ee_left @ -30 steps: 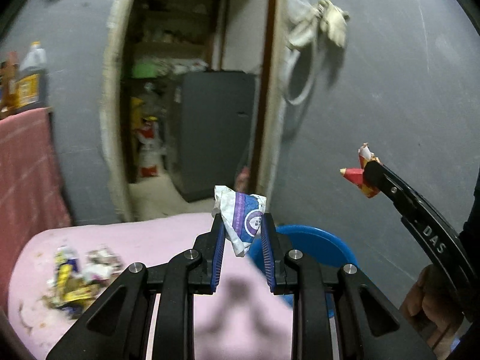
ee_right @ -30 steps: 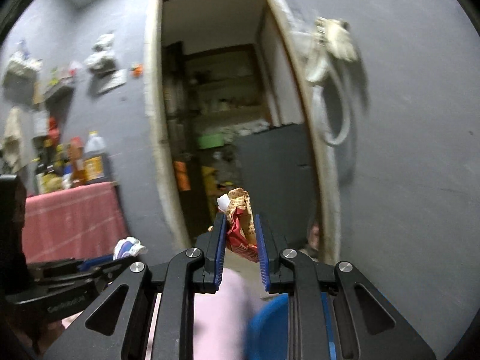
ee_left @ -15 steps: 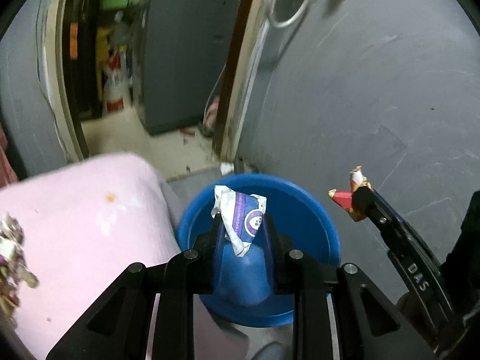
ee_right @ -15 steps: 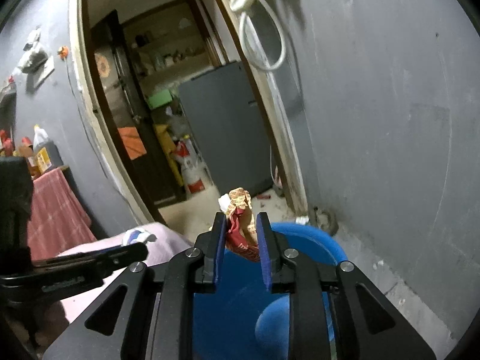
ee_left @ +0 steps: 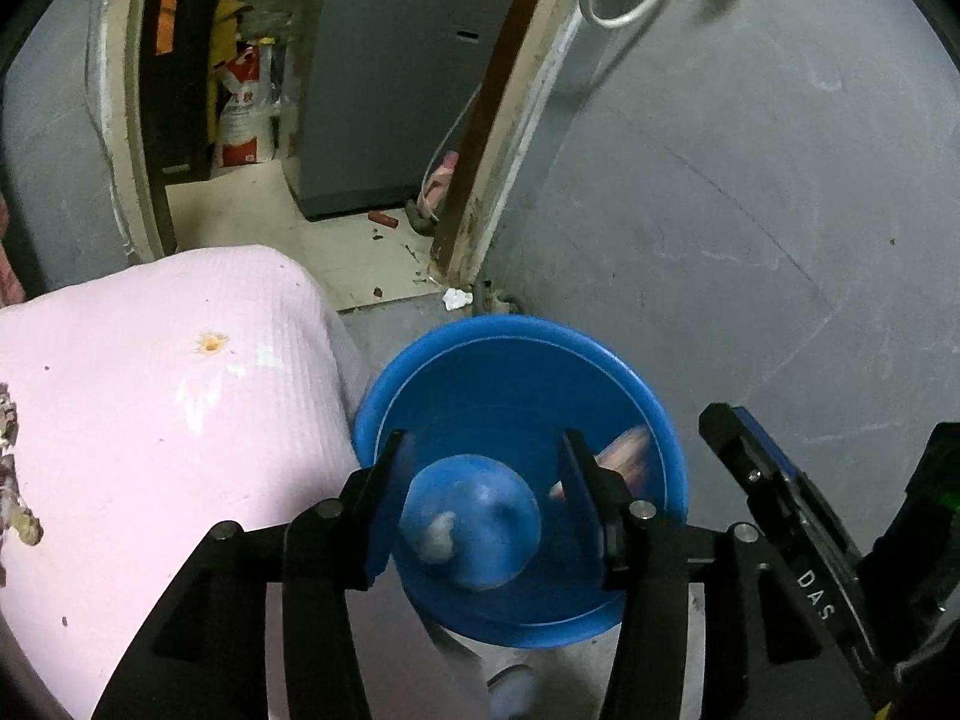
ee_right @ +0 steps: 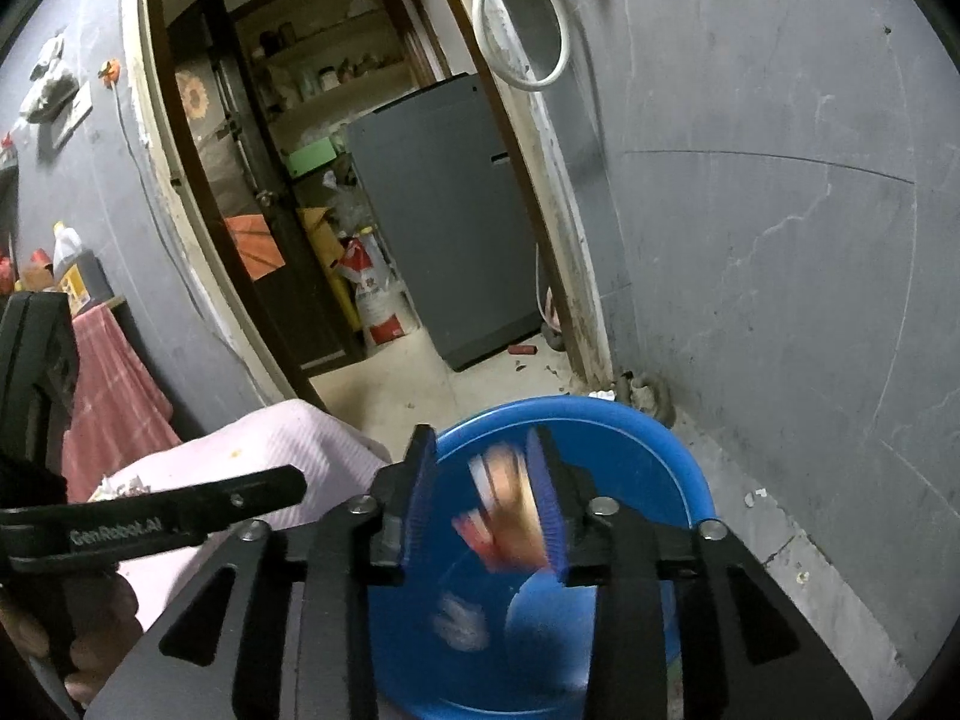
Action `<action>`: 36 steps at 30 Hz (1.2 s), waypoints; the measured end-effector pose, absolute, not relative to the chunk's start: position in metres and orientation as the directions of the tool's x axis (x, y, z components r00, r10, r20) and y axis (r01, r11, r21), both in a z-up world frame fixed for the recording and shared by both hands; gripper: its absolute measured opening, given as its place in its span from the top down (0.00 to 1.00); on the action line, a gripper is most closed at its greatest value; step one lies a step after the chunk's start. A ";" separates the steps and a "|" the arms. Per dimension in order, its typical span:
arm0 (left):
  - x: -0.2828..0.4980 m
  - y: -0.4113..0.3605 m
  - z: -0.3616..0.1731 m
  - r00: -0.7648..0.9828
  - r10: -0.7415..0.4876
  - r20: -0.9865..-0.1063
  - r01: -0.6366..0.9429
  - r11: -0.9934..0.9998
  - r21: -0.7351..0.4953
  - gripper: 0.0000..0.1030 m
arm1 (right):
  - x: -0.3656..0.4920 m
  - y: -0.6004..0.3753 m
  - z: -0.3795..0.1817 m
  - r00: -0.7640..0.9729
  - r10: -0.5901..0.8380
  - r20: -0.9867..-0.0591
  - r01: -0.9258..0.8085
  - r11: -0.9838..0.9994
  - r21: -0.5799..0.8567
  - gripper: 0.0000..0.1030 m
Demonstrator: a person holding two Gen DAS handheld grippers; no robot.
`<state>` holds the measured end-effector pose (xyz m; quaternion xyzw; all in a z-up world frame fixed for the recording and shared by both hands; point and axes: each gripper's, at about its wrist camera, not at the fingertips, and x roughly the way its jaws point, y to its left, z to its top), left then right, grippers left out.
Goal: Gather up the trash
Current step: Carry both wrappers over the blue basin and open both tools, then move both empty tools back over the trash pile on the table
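A blue basin [ee_left: 510, 324] stands on the floor beside the pink-covered table [ee_left: 150, 390]. My left gripper [ee_left: 480, 480] hovers over it with its jaws opening and nothing between them. The white and purple wrapper [ee_left: 441, 531] lies blurred on the dome inside the basin. My right gripper [ee_right: 483, 492] is over the same basin [ee_right: 570, 405], its jaws opening too. The red and tan wrapper [ee_right: 504, 510] is a blur dropping between them, free of the pads. It also shows in the left wrist view as a red and tan wrapper [ee_left: 624, 456] low in the basin.
More crumpled trash [ee_left: 9, 480] lies at the left edge of the pink cloth. A grey wall [ee_left: 780, 210] rises right behind the basin. A doorway with a grey cabinet [ee_left: 408, 90] opens beyond. A hand [ee_right: 78, 630] holds the left gripper at lower left.
Both grippers came down over the blue basin and tilted downward. Both sets of jaws spread, the white and purple wrapper dropped into the basin, and the red wrapper is falling.
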<state>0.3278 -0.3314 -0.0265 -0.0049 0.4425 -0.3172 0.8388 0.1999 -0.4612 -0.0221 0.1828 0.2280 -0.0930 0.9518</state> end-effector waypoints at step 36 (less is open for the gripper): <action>0.227 -0.043 0.080 0.951 -0.181 -0.251 0.160 0.982 -0.103 0.02 | 0.179 -0.267 0.085 0.989 0.150 -0.007 -0.148 0.983 0.110 0.00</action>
